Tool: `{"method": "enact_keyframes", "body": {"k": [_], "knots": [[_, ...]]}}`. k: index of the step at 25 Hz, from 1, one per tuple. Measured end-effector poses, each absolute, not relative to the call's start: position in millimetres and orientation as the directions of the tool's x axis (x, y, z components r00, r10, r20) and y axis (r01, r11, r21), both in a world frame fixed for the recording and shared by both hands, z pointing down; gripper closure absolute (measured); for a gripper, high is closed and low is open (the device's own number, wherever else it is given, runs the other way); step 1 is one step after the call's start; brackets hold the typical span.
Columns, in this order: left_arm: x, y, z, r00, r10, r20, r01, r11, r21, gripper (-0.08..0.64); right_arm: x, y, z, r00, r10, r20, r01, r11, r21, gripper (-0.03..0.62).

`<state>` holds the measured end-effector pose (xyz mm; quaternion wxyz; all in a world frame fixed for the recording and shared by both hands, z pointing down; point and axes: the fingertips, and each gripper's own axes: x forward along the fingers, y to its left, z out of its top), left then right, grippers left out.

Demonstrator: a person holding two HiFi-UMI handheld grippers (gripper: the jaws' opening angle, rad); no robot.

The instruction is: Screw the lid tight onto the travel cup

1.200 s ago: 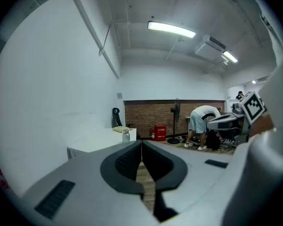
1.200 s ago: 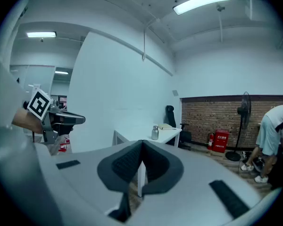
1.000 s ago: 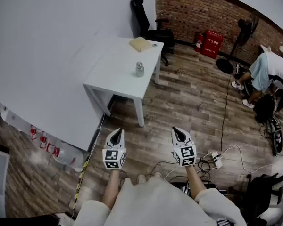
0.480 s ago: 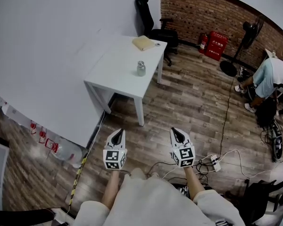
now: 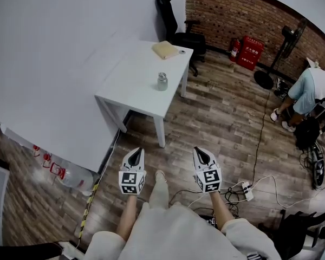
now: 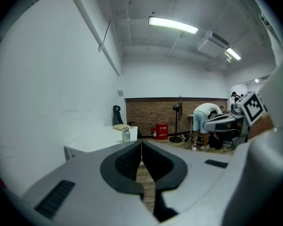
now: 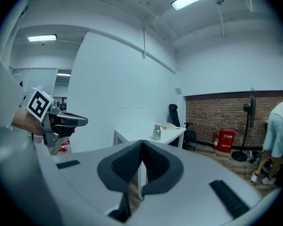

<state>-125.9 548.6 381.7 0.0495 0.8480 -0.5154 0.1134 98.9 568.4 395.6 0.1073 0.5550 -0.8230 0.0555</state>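
Observation:
A small silver travel cup [image 5: 162, 81] stands upright on the white table [image 5: 135, 85], its lid on top; it also shows far off as the cup [image 6: 126, 134] and the cup [image 7: 156, 132]. My left gripper [image 5: 134, 155] and right gripper [image 5: 201, 154] hang side by side over the wooden floor, well short of the table. Both are shut with nothing between their jaws, as seen on the left gripper [image 6: 142, 144] and the right gripper [image 7: 142, 143].
A tan pad [image 5: 165, 50] lies at the table's far end, with a black office chair [image 5: 173, 23] behind it. Red fire extinguisher boxes [image 5: 248, 52] and a fan [image 5: 273, 64] stand by the brick wall. A person [image 5: 314, 91] bends at the right. Cables and a power strip [image 5: 245, 188] lie on the floor.
The view has shifted slightly toward the table; both grippers keep their places in front of me and stay shut. A foot has come forward between them.

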Motion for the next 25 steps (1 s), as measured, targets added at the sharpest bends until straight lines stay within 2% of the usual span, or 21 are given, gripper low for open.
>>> {"method": "enact_keyframes", "body": {"k": [25], "knots": [[-138,251,385,0.580,-0.780,0.235,-0.802,-0.597,-0.004,0.549,65,294,382,-0.264,-0.932,0.247,-0.953,0.291,0.080,0.592]]}}
